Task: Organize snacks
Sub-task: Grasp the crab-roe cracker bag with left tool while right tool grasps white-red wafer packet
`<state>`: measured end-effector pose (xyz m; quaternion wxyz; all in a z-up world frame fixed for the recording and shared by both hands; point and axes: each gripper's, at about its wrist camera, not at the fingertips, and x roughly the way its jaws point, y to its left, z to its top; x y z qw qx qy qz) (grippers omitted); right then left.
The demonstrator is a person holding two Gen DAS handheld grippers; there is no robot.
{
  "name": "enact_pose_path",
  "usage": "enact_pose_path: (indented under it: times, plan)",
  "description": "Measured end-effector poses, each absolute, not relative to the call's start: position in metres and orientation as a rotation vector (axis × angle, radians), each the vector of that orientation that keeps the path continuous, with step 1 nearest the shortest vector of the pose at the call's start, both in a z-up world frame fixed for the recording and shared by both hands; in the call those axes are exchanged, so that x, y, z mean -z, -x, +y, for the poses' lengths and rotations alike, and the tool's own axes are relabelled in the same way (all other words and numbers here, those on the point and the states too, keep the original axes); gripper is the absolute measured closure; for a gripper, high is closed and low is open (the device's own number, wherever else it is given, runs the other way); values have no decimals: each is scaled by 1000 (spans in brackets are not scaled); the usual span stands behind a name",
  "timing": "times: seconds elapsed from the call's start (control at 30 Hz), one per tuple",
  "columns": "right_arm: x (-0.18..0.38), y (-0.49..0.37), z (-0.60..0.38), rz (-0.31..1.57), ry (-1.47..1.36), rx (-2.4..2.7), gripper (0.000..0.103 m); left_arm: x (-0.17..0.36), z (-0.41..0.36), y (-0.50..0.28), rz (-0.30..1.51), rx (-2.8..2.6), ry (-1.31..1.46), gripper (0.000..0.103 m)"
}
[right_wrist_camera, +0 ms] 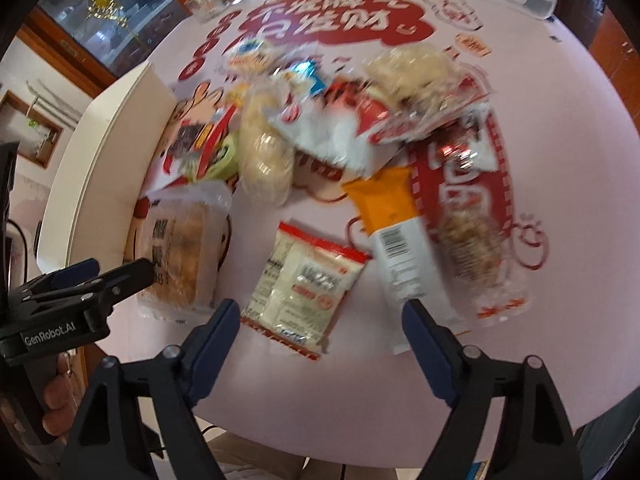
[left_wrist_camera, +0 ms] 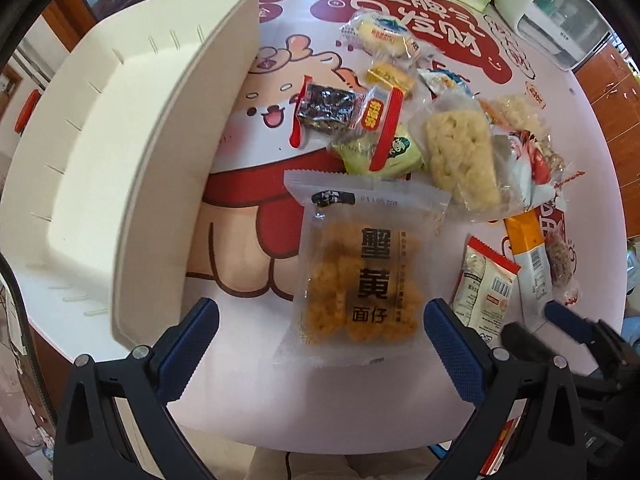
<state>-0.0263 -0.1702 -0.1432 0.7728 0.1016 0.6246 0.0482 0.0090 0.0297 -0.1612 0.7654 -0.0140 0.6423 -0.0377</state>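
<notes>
A: How was the left hand-held gripper [left_wrist_camera: 320,318]?
B: Jaws apart, empty, a clear snack packet [left_wrist_camera: 354,264] lying flat between the fingers on the counter [left_wrist_camera: 248,340].
A: And the right hand-held gripper [right_wrist_camera: 320,314]?
B: Also apart, a red-edged packet [right_wrist_camera: 308,284] between its tips. The white box [left_wrist_camera: 120,152] stood at nine o'clock, the snack pile [left_wrist_camera: 440,128] at one.
</notes>
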Motion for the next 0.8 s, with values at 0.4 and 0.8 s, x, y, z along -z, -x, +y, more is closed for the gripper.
enact_pose_path:
  times: [0.4,0.8]
  plan:
    - [178,20,-161,1381,-281,-108,34,189,6,-31,1446,120,26,1]
    - [184,16,-136,1347,-102,-69,34,205,-12,-44,1499,111,-42,1]
